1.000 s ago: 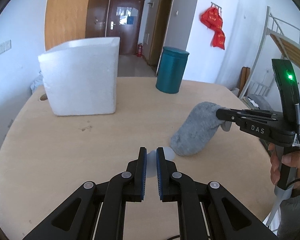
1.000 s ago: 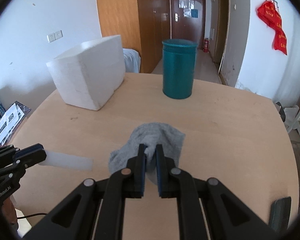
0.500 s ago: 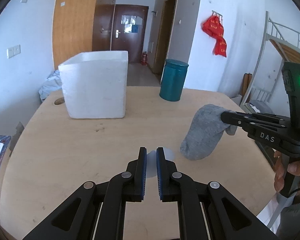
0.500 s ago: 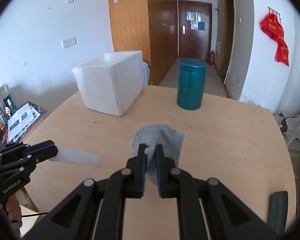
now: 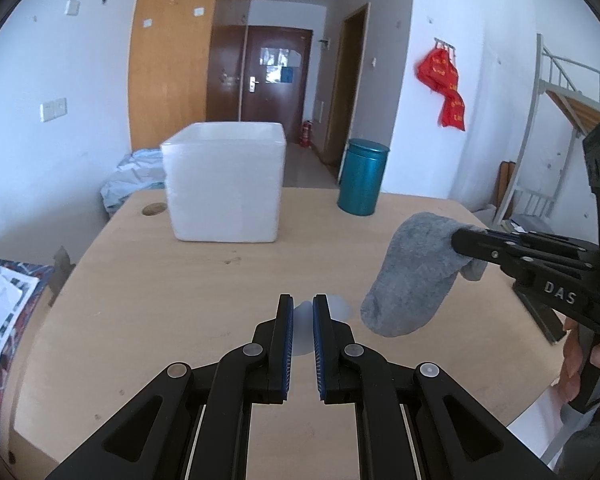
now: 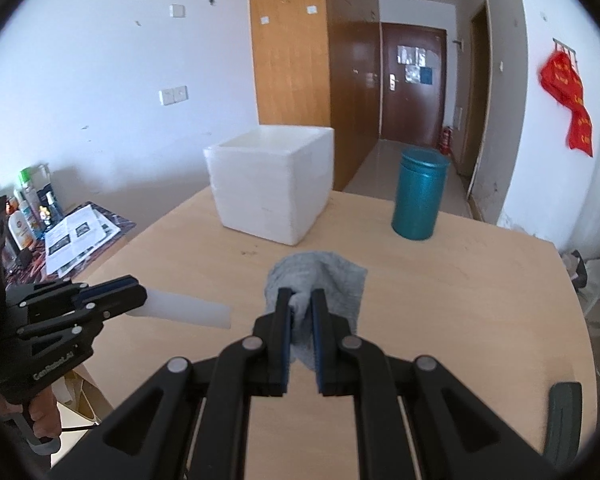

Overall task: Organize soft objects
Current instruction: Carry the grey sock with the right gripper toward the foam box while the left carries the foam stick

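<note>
left gripper: jaws clamp white sheet | right gripper: jaws clamp grey sock, hanging above bench | foam box at 11 o'clock

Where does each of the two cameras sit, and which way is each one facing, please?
Left wrist: on the left gripper, looking along its fingers across the table to the foam box; the fingers clamp a white strip, and a hand shows at right.
Right wrist: on the right gripper, aimed at the same box and the teal can; it pinches the grey sock.
Shared: each sees the other gripper, the sock, strip, box, can and table.
</note>
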`<state>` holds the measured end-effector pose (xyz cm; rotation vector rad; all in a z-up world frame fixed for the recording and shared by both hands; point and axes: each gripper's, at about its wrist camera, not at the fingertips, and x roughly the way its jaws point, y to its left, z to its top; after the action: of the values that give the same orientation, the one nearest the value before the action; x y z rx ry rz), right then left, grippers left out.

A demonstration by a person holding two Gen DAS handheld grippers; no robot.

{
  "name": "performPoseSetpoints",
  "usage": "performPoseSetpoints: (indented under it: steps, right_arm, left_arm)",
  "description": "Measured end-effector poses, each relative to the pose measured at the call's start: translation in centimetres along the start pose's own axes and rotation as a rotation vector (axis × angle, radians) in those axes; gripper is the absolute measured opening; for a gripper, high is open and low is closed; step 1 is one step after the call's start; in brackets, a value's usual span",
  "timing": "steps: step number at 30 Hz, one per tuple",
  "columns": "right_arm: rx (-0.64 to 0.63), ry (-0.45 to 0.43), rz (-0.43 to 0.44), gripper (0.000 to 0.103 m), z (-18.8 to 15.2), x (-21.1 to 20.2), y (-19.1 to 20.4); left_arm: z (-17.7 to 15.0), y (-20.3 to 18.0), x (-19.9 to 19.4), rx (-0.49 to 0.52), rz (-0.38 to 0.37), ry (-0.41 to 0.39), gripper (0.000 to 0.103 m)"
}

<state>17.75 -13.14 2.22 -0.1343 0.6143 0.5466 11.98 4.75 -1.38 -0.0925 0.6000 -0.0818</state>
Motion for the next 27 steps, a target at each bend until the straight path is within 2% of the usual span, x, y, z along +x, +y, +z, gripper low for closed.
performPoseSetpoints:
  steps: [18, 27]
  right_arm:
    - [-0.025, -0.046, 0.072, 0.012, 0.2, -0.7, 4.0]
    - [-0.037, -0.059, 0.093, 0.012, 1.1, 0.1, 5.2]
  left_arm:
    - [-0.6, 2.2, -4.8, -0.029, 0.120, -0.079, 0.010]
    - [0.2, 2.9, -5.6, -0.050, 0.142, -0.103, 0.010]
